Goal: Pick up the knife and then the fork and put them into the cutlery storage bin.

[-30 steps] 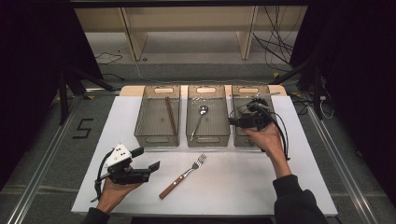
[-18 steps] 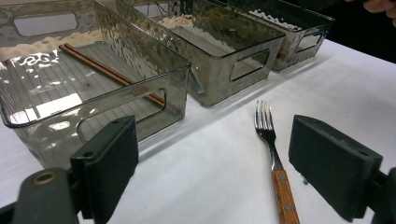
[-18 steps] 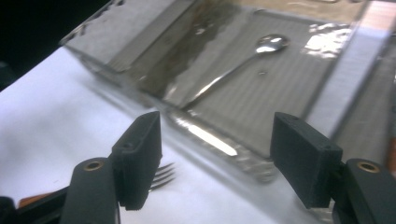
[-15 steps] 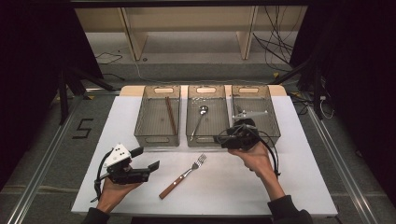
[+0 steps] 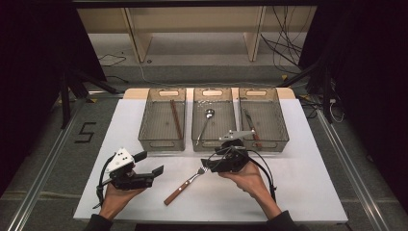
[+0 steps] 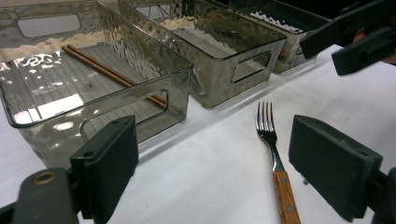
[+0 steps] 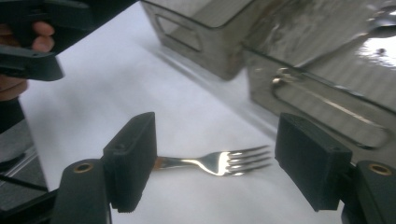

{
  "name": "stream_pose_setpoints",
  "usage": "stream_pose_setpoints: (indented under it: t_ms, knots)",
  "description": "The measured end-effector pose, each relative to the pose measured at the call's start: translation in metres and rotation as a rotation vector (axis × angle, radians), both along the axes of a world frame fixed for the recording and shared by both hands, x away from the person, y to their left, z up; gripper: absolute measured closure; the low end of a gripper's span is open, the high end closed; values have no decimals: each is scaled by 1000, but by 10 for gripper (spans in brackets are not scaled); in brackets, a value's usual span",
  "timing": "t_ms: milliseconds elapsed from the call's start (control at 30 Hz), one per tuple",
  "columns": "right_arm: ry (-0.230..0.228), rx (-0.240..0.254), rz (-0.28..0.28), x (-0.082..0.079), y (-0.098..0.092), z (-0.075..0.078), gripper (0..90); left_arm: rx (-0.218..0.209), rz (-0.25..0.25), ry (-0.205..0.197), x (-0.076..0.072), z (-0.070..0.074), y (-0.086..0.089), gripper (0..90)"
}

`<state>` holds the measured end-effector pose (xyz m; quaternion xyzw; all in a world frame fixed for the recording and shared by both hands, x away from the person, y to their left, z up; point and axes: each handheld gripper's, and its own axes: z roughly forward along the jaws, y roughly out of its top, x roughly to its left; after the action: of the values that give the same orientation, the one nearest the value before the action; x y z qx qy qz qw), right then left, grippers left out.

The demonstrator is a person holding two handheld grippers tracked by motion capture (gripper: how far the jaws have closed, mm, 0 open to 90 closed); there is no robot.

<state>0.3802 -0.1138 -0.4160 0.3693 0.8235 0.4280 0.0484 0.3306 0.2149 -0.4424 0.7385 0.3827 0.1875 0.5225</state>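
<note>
Right gripper view shows the fork (image 7: 219,163) lying flat on the white table (image 7: 116,93), its tines between the two wide-apart black pads; the right gripper (image 7: 215,163) has just been opening its jaws and it presses on nothing yet. In the high view the fork (image 5: 185,185) lies near the person, in front of the middle bin (image 5: 213,144), the tines to the far right, the wooden handle to the near left. The left gripper (image 5: 146,163) rests to the left, released and empty. I judge the fork light and stiff. The polished metal neck is thin and slippery, so the wooden handle (image 6: 285,196) gives better hold.
</note>
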Motion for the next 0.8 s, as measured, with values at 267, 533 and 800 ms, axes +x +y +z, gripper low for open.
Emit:
stream_pose_setpoints:
  t_ms: [267, 533, 800]
  knots:
    - [8, -23, 88, -12, 26, -11, 553, -4, 6, -1, 0, 0, 1, 155]
    - [19, -74, 154, -19, 52, -23, 796, -2, 6, -4, 0, 1, 1, 156]
    - [25, -136, 217, -25, 81, -38, 900, -2, 6, -6, 0, 1, 2, 156]
